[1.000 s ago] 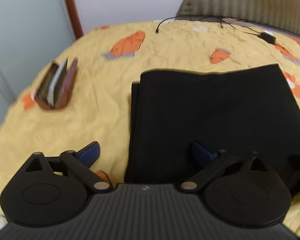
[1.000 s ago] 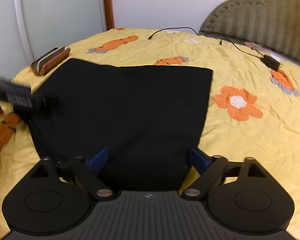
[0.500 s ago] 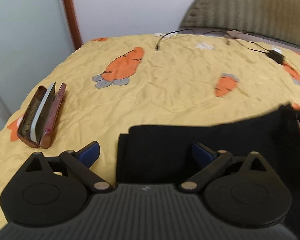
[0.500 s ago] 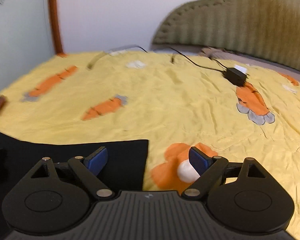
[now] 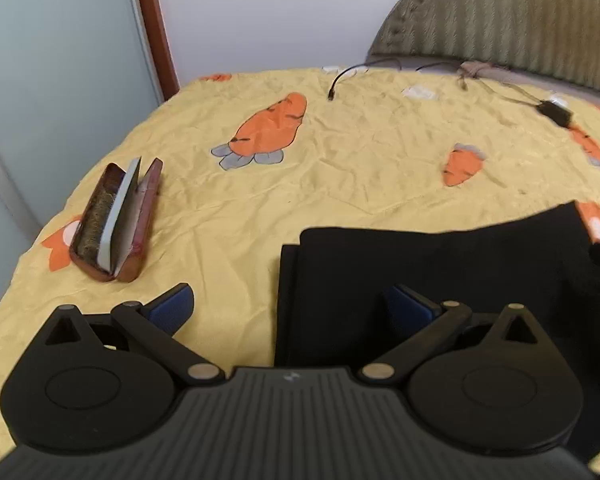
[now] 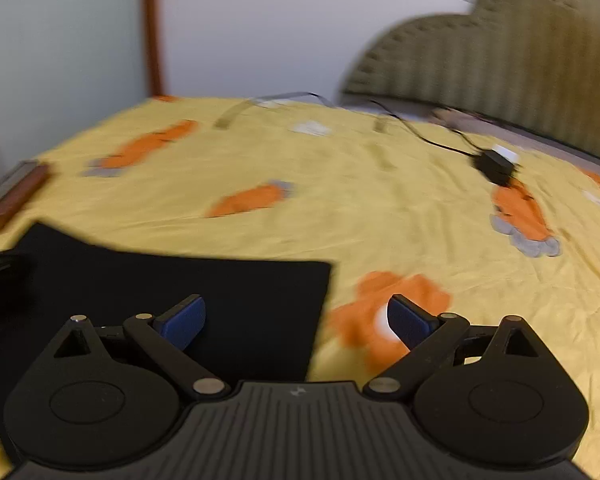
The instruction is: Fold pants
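Both cameras dropped lower over flat black folded pants [image 5: 440,272] on yellow carrot-print bedsheet [image 5: 300,184]; left gripper [image 5: 288,308] and right gripper [image 6: 296,320] wide apart, empty; folding looks nearly done

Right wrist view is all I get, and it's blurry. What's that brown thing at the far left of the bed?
Observer: The left wrist view shows it sharply. It's an open brown case, like a glasses case, with a pale blue sheet standing inside.
Operator: Are the black pants just one flat layer?
Observer: No. Along the left edge of the pants, stacked layers show, so they are already folded over.
Operator: Is the other tool holding them?
Observer: No. The left tool is open and grips nothing, with one finger over the yellow bedsheet and the other over the pants.
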Tool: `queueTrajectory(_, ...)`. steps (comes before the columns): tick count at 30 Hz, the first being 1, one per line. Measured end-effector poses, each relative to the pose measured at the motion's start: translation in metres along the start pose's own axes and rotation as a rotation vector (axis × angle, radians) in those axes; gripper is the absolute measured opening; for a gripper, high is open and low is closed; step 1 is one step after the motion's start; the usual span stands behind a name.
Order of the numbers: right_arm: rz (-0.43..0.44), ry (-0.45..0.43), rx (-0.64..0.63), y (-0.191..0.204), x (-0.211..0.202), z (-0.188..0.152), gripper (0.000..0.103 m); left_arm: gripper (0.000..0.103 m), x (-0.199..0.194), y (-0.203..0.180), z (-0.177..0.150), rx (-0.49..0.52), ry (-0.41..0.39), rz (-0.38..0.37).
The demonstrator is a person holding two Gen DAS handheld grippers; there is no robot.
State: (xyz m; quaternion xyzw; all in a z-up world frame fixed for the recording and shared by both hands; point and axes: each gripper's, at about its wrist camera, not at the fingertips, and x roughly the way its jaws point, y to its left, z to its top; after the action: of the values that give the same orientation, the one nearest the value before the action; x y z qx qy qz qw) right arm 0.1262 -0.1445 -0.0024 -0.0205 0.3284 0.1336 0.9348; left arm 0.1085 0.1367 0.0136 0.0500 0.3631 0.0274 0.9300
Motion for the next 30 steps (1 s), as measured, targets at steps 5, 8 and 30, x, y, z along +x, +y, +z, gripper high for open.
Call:
queueTrajectory(5,0.149,0.048,-0.040,0.032,-0.029,-0.025,0.098,0.103,-0.010,-0.011,-0.023,0.090,0.003,0.084)
queueTrajectory(8,0.120,0.132,-0.036,0.044,-0.013,-0.044,0.099,0.103,-0.006,-0.012,-0.030,0.075,0.019,0.098)
queueTrajectory(30,0.088,0.162,0.062,0.042,-0.013,-0.063,0.103,0.103,-0.014,-0.002,-0.048,0.029,0.028,0.077)
